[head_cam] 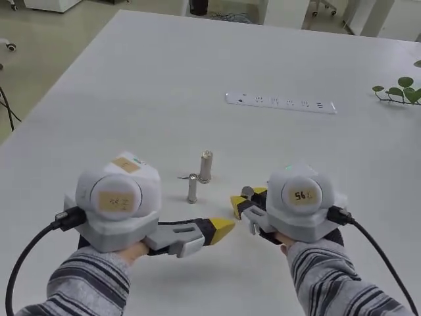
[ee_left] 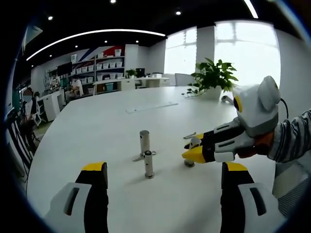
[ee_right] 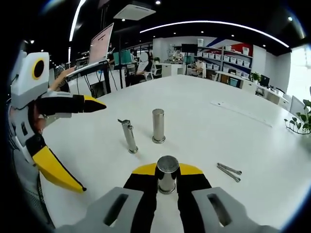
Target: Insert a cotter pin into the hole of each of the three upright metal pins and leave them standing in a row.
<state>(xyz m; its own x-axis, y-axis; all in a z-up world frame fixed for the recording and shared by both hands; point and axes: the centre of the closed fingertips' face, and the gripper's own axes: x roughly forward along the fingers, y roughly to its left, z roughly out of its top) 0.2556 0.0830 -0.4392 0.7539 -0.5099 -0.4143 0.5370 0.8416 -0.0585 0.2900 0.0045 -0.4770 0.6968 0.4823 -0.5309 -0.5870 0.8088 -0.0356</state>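
Nearest the person, the left gripper (head_cam: 209, 235) hung low over the desk (head_cam: 131, 99), jaws wide apart w/ nothing btwn them, tips aimed right. Just right of it, the right gripper (head_cam: 247, 199) was clamped on the held pin (ee_right: 167, 167), one jaw each side of the shaft. That pin looked upright, base on or v. close to the desk. Just right of it lay the loose cotter pins (ee_right: 228, 171), flat on the desk; prob. two, hard to count.

Mid-scene, left of centre, stood the cottered pin (head_cam: 192, 188). Its cotter pin (head_cam: 183, 176) went thru the hole near the top and stuck out left. Just beyond, slightly right, stood the bare pin (head_cam: 206, 164), upright, no cotter seen in it. Farther back lay a power strip (head_cam: 281, 102), w/ a plant (head_cam: 398, 90) at far right.

Judgement: approx. one of three done. Step in hand = 2nd pin, steadied by the right gripper for insertion. Next move prob. calls for the left gripper to fetch a loose cotter. That's awkward, as they lay on the far side of the right gripper from it. It'd then need to line the legs up w/ the cross-hole, whose facing I couldn't make out. Pins weren't in a row yet: the held pin sat near and right of the other two.
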